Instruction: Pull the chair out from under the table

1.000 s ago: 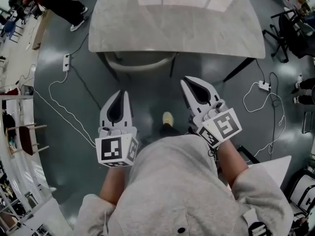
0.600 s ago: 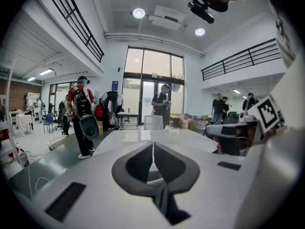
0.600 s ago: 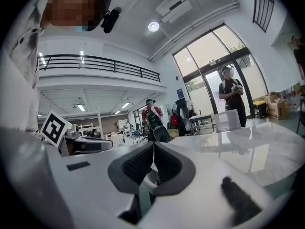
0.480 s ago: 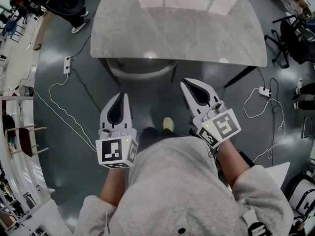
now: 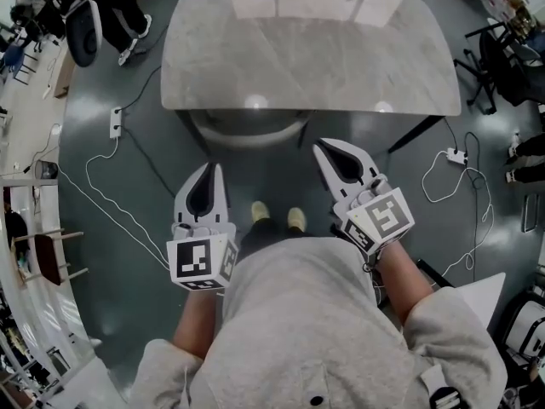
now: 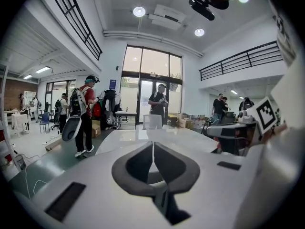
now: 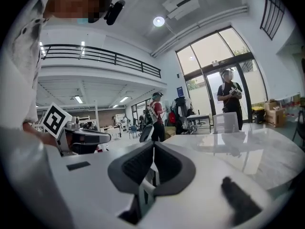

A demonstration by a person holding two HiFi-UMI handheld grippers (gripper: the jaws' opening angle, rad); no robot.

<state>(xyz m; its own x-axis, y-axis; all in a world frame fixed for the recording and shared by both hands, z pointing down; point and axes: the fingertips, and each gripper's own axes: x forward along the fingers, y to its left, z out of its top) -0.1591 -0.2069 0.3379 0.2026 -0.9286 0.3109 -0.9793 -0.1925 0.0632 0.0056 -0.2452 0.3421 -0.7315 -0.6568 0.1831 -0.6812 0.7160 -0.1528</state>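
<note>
The chair point(image 5: 247, 131) is tucked under the marble table point(image 5: 311, 45); only its pale curved back rim shows below the table's near edge in the head view. My left gripper point(image 5: 210, 168) is shut and empty, pointing at the chair from a short way back, slightly to its left. My right gripper point(image 5: 321, 146) is also shut and empty, closer to the table edge, just to the right of the chair back. Neither touches the chair. In the left gripper view the shut jaws point(image 6: 153, 144) point across the tabletop point(image 6: 143, 136); the right gripper view shows its shut jaws point(image 7: 153, 145) likewise.
White cables and power strips point(image 5: 113, 124) point(image 5: 457, 152) lie on the grey floor on both sides. Dark table legs point(image 5: 415, 134) slant outward. A black office chair point(image 5: 502, 58) stands at right. People stand beyond the table point(image 6: 86, 113), and a white chair point(image 6: 152, 121) is at its far end.
Both grippers and the person holding them have advanced toward the table, so the chair back sits closer to the fingertips. Both shoes now show. The bystander at upper left has shifted.
</note>
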